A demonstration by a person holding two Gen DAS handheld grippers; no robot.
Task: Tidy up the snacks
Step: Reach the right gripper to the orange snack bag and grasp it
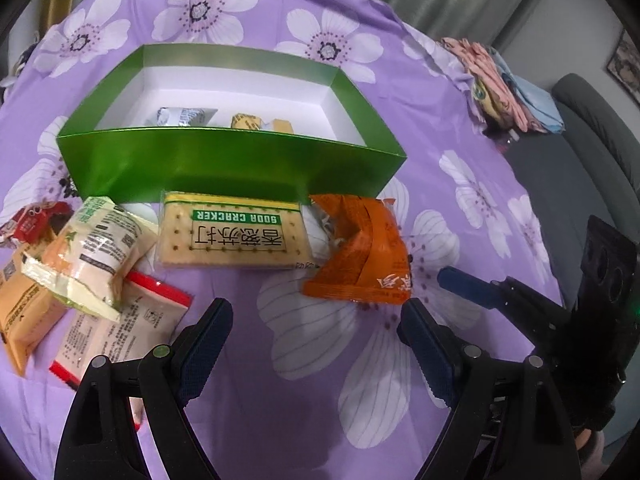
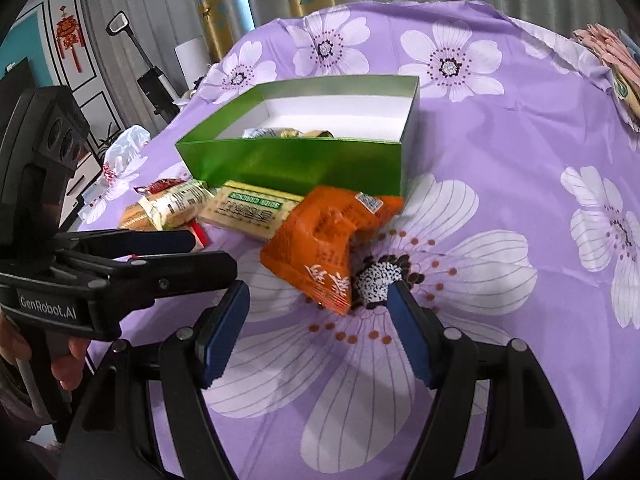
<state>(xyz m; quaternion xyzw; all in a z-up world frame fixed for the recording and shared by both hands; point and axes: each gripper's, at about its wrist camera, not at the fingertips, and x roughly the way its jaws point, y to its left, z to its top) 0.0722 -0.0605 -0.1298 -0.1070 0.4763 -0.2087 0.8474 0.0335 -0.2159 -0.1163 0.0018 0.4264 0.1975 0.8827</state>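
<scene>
Crinkled orange foil snack packet [image 2: 324, 240] lies just ahead of the right hand-held gripper [image 2: 316, 336]
Jaws are held apart and empty; the left hand-held gripper [image 1: 316, 344], likewise apart, is placed slightly farther off

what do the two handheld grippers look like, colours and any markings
Both are black plastic frames with round silver pivot pins and dark blue ribbed finger pads. The left gripper carries white "GenRobot.AI" lettering and a black camera housing on top; the right gripper matches it.

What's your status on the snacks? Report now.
Left gripper and right gripper open, empty. Orange packet just ahead of right gripper, outside green box. Cracker pack against box front. Path clear.
</scene>
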